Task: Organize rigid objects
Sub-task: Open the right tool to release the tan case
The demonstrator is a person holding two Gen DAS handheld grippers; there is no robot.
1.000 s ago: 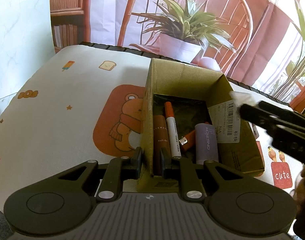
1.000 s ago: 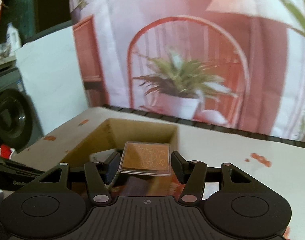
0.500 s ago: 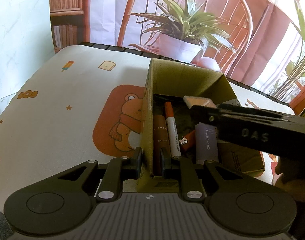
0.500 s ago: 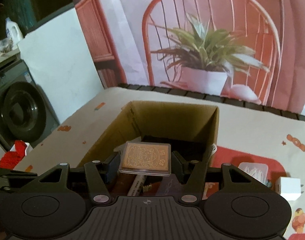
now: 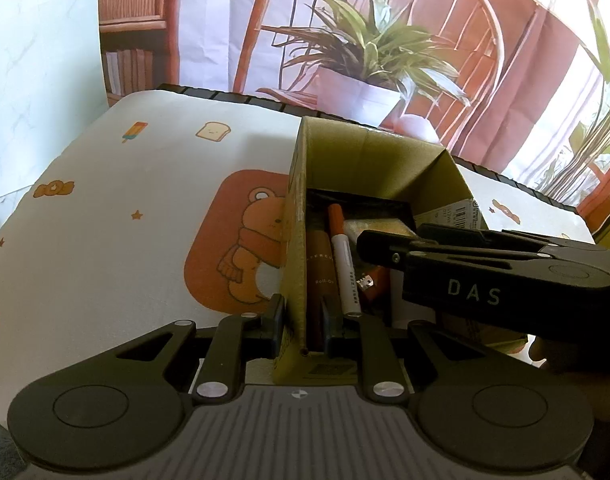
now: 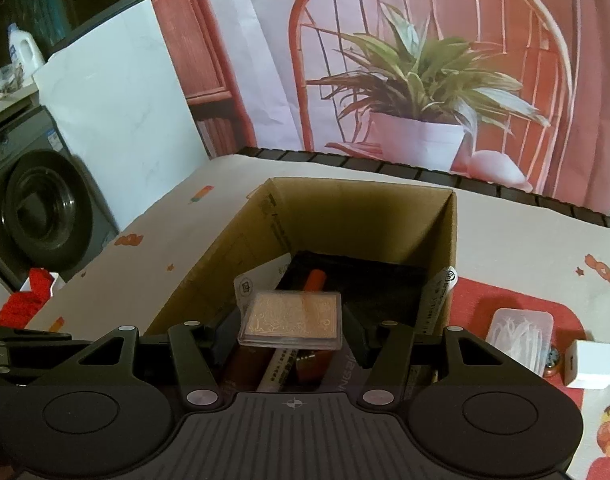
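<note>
So this is the drop-off step of the tidy-up. The left gripper [image 5: 301, 326] is pinched tight on the near left wall of the cardboard box [image 5: 369, 160], one finger outside and one inside, basically just pinning the box down on the bear-print table mat [image 5: 117, 216].

The right gripper [image 6: 289, 334] is the one doing the work. Its jaws are about half spread and pressed on the two sides of a clear card case [image 6: 291, 318] with a gold patterned face, held flat and hanging over the open box. From the left wrist view the right gripper comes in from the right side, over the rim, and the case sits above the stuff inside, not resting on it as far as one can tell.

Inside the box: an orange-capped white marker [image 5: 343, 256], a brown roll-on tube [image 5: 319, 272] against the left wall, and something small and red lower down.

Next move looks simple: lower a touch, spread the jaws, let the case fall flat on the pile. The tricky bit is the clutter, since the case may land tilted on the marker. After that, a small clear lidded box [image 6: 519, 338] and a white charger cube [image 6: 589, 364] are waiting on the mat to the right.
</note>
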